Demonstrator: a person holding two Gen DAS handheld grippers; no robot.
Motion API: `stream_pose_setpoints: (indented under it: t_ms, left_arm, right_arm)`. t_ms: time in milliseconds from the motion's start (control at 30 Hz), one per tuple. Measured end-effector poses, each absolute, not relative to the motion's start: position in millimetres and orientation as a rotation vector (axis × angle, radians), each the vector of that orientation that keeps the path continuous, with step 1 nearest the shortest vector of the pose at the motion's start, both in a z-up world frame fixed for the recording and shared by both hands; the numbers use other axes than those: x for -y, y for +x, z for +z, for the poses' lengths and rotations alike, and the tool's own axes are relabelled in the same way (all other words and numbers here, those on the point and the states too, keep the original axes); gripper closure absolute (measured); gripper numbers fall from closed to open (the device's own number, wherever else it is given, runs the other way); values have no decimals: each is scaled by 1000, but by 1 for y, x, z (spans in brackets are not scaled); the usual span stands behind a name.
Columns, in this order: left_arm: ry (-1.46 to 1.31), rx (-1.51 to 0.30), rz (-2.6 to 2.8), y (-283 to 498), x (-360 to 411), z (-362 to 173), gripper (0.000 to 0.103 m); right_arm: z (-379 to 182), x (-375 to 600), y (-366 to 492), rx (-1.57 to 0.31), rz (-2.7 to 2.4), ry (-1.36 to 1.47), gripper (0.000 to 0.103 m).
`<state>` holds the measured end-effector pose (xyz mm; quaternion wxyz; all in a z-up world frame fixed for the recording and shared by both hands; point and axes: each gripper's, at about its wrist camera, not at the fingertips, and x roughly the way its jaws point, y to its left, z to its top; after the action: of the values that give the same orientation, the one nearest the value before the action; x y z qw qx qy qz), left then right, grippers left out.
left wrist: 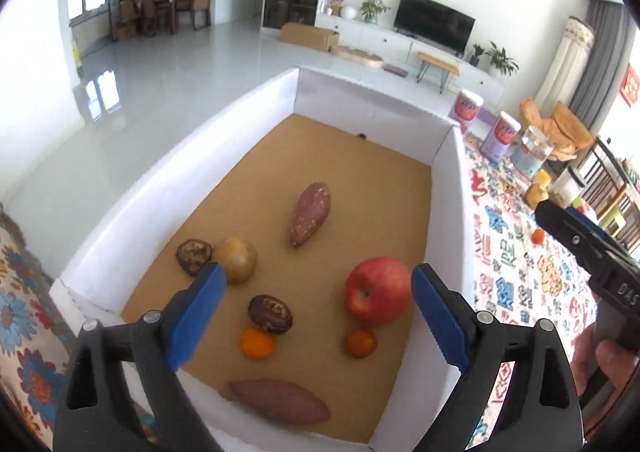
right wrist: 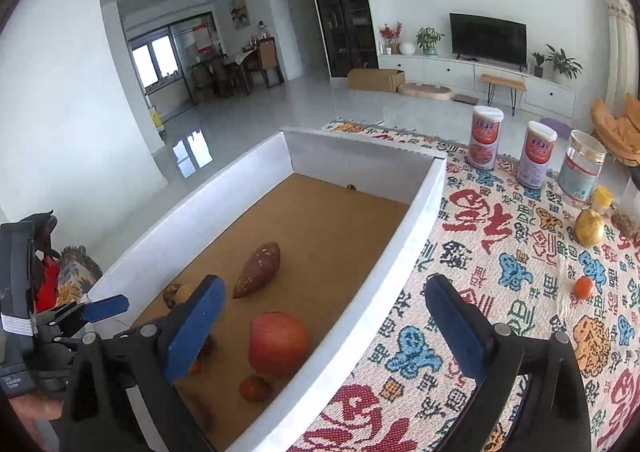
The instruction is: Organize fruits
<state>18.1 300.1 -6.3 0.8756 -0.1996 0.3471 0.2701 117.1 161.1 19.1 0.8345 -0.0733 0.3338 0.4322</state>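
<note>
1. Your left gripper (left wrist: 316, 316) hangs over the white-walled box (left wrist: 256, 107) with its blue pads spread wide and nothing between them; it is released and touches no fruit.
2. Your right gripper (right wrist: 324, 328) is likewise released, pads wide apart and empty, straddling the right wall of the box, so one pad sits over the box floor and the other over the patterned tablecloth (right wrist: 500, 292).
3. Inside the box, on its brown cardboard floor, you have a red apple (left wrist: 378, 290) near the right wall, with a small orange (left wrist: 361, 342) just in front of it and a second small orange (left wrist: 257, 343) further left.
4. A dark wrinkled fruit (left wrist: 270, 314) lies touching or just beside that second orange; another dark fruit (left wrist: 193, 256) sits against a round yellow-brown fruit (left wrist: 236, 258) near the left pad.
5. One sweet potato (left wrist: 310, 213) lies near the middle of the floor, and another sweet potato (left wrist: 280, 400) lies along the near wall.
6. Still outside on the cloth are a small orange fruit (right wrist: 583, 287) and a yellow fruit (right wrist: 589, 227), well apart from the box.
7. Three canisters (right wrist: 536, 159) stand at the cloth's far edge; beyond them you see a glossy pale floor, a television (right wrist: 487, 37) on a low white cabinet, and a dining set by the window.
</note>
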Motion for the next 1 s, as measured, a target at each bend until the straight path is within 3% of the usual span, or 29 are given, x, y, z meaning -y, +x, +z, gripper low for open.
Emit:
stream_pose_setpoints:
  t_ms: [200, 333, 500, 767, 1000]
  left_arm:
    - [-315, -696, 246, 63, -193, 9, 4]
    - [-226, -816, 47, 112, -113, -22, 4]
    - [-104, -874, 23, 167, -43, -77, 4]
    - [53, -900, 40, 230, -11, -138, 5]
    - [-36, -931, 11, 238, -21, -148, 1]
  right_arm:
    - [-30, -36, 175, -726, 620, -167, 0]
    - [-88, 67, 206, -851, 407, -225, 0]
    - [-112, 166, 215, -881, 216, -188, 0]
    - [-127, 209, 228, -944, 148, -102, 0]
    - [-130, 207, 229, -948, 155, -89, 0]
